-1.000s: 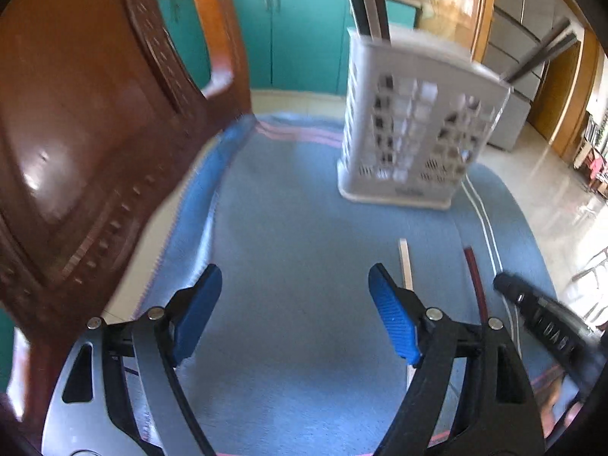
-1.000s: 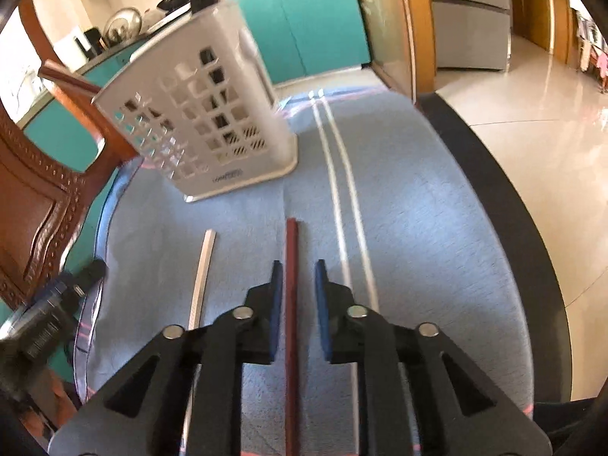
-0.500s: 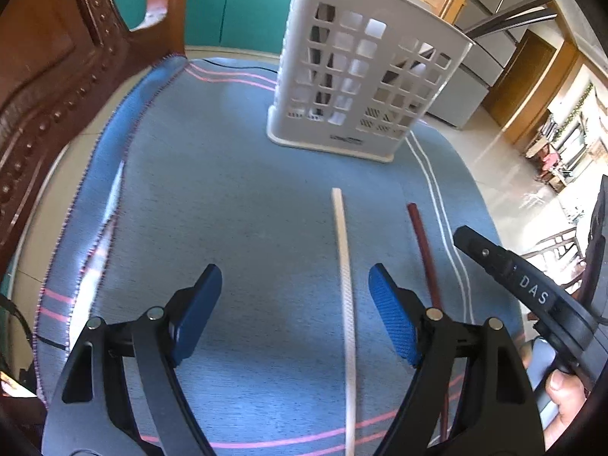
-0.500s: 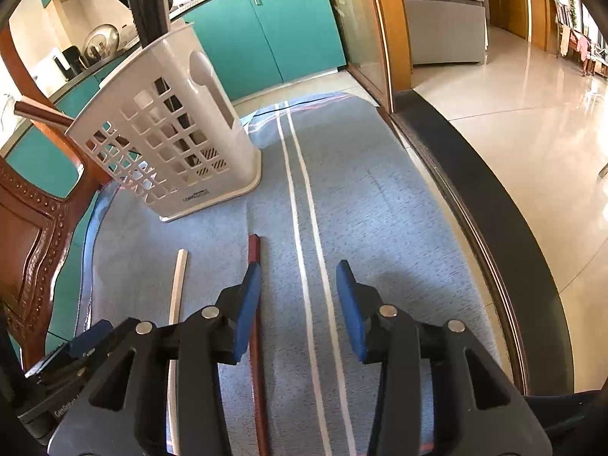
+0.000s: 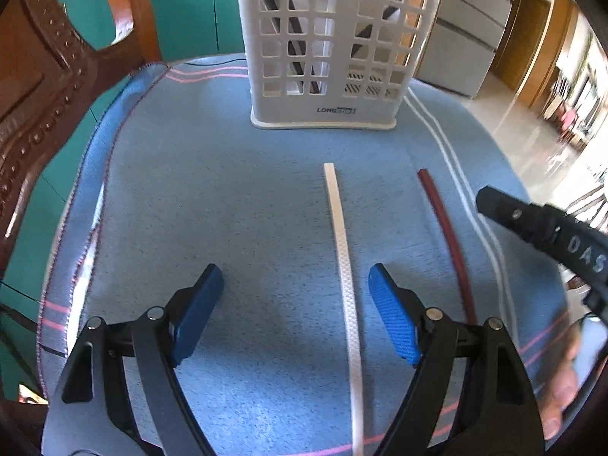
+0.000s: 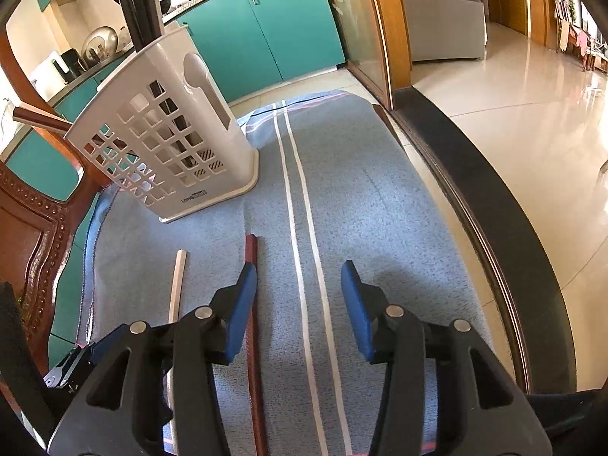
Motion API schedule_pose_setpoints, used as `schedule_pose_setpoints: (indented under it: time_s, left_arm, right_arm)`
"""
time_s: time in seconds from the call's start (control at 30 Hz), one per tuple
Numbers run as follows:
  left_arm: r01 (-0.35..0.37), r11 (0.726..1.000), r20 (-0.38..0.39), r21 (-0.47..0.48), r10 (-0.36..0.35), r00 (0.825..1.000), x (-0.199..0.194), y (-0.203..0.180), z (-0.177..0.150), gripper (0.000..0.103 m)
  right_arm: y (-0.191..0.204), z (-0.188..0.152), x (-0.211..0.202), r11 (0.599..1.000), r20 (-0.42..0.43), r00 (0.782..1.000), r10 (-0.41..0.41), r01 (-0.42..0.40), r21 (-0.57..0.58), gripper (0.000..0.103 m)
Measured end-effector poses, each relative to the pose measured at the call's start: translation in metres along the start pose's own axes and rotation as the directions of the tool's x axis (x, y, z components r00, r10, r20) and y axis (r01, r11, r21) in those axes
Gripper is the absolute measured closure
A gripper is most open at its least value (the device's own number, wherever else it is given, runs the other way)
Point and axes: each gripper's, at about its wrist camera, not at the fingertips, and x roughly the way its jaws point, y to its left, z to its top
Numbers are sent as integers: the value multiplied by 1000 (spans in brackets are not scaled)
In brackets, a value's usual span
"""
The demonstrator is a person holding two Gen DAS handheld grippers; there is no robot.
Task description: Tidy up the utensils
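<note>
A blue cloth (image 5: pixel 235 205) covers the tabletop. The left claw (image 5: pixel 292 304) is spread wide around the white chopstick (image 5: pixel 342 250); centre it, then close. The right claw (image 6: pixel 300 304), also wide, stands just beside the dark red chopstick (image 6: pixel 252 326). The white slotted basket (image 5: pixel 334 38) already holds dark utensils.

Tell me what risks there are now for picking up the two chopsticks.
The white chopstick lies off-centre between the open left gripper's fingers, so closing may push it sideways. The dark red chopstick lies under the open right gripper's left finger, so descending could press it into the blue cloth.
</note>
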Motion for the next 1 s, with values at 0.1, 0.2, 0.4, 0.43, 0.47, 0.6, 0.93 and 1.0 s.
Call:
schedule_pose_setpoints:
  time_s: [0.1,0.2,0.4,0.43,0.47,0.6,0.93,1.0]
  left_arm:
    - [-22,1000,13,7,22,1000,2,-4,0,23]
    - [-29,999,20,-17,29,999,-1,-3,-3,31]
    - [-44,998,28,-50,45,999,-7,7,0,55]
    - [-46,997,29,-54,47,998,-7,8,1,62]
    - [-48,997,30,-57,50,998,-7,9,1,71]
    - [-55,996,25,-74,57,998,-4,15,6,93]
    - [-67,987,-14,-143,66,998,-8,41,7,96]
    - [-78,988,-12,-135,77,997,-7,43,6,96]
  right_arm:
    - [1,0,1,1000,-2,1000,-1,1,-3,57]
    - [2,0,2,1000,-3,1000,-1,1,-6,57]
    - [2,-2,5,1000,-12,1000,-7,6,-11,55]
    - [3,-2,5,1000,-13,1000,-7,7,-13,55]
    - [3,-3,5,1000,-13,1000,-7,7,-14,55]
    - [5,-4,6,1000,-17,1000,-9,8,-19,55]
    - [10,-4,6,999,-18,1000,2,-3,-54,55]
    - [21,-7,6,994,-25,1000,19,-21,-109,55]
